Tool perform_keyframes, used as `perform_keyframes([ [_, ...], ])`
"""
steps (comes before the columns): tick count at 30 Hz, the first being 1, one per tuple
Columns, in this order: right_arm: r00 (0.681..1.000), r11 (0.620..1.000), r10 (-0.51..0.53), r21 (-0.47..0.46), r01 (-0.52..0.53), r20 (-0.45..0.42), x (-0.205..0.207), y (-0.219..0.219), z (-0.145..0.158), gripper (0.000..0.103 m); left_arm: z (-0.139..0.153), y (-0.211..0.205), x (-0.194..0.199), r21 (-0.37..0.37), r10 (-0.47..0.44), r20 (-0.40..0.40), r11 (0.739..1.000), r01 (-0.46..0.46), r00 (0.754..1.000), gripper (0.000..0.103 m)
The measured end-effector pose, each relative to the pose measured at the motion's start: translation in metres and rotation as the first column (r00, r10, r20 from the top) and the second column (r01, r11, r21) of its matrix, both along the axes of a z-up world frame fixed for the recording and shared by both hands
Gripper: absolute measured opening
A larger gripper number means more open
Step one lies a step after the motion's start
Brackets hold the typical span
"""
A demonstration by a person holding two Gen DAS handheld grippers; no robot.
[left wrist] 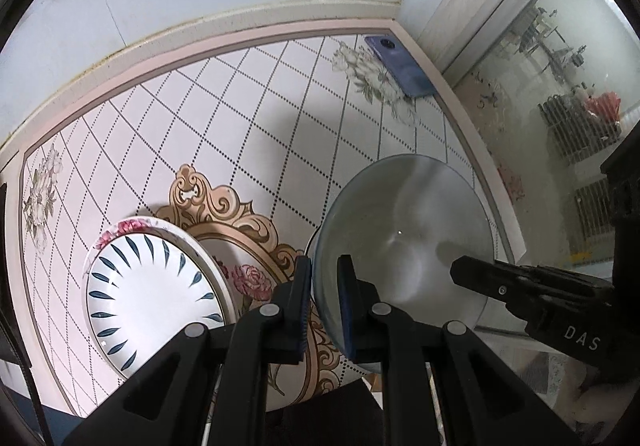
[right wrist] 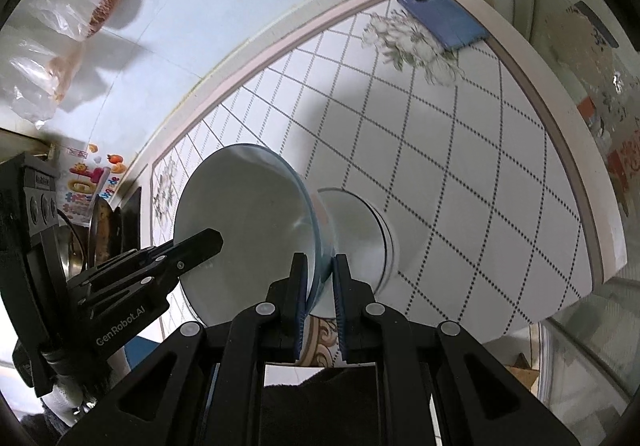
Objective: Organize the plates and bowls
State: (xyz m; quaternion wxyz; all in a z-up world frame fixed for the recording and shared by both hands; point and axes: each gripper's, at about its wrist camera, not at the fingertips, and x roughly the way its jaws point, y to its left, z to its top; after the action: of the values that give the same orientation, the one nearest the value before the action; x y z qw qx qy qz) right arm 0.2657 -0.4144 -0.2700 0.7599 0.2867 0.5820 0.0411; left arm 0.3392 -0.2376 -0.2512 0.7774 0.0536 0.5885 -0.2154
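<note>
A pale blue-rimmed bowl point(left wrist: 404, 230) is held tilted above the tiled table point(left wrist: 248, 106). My left gripper point(left wrist: 323, 278) is shut on its left rim. My right gripper point(right wrist: 320, 278) is shut on its opposite rim, and the bowl point(right wrist: 244, 214) shows from inside with its foot to the right. The right gripper's finger point(left wrist: 492, 282) shows in the left wrist view inside the bowl; the left gripper's finger point(right wrist: 196, 246) shows in the right wrist view. A white plate with blue leaf marks point(left wrist: 148, 286) lies stacked on a floral plate point(left wrist: 132, 226) at the left.
A blue phone point(left wrist: 400, 66) lies at the table's far right corner, also in the right wrist view point(right wrist: 444, 22). A wall runs behind the table. Glass panels stand at the right. Plastic bags point(right wrist: 60, 46) hang on the wall at the left.
</note>
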Motion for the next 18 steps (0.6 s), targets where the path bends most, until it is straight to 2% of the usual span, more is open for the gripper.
perform_keyframes([
  [8, 0.999, 1.000, -0.005, -0.010, 0.005, -0.035, 0.002, -0.003, -0.022, 0.014, -0.025, -0.008, 0.003, 0.039, -0.013, -0.025, 0.999, 0.014, 1.000, 0.011],
  [18, 0.997, 1.000, -0.001, -0.004, 0.001, -0.080, 0.008, -0.006, -0.043, 0.014, -0.042, -0.015, 0.007, 0.075, -0.027, -0.047, 0.997, 0.031, 0.999, 0.011],
])
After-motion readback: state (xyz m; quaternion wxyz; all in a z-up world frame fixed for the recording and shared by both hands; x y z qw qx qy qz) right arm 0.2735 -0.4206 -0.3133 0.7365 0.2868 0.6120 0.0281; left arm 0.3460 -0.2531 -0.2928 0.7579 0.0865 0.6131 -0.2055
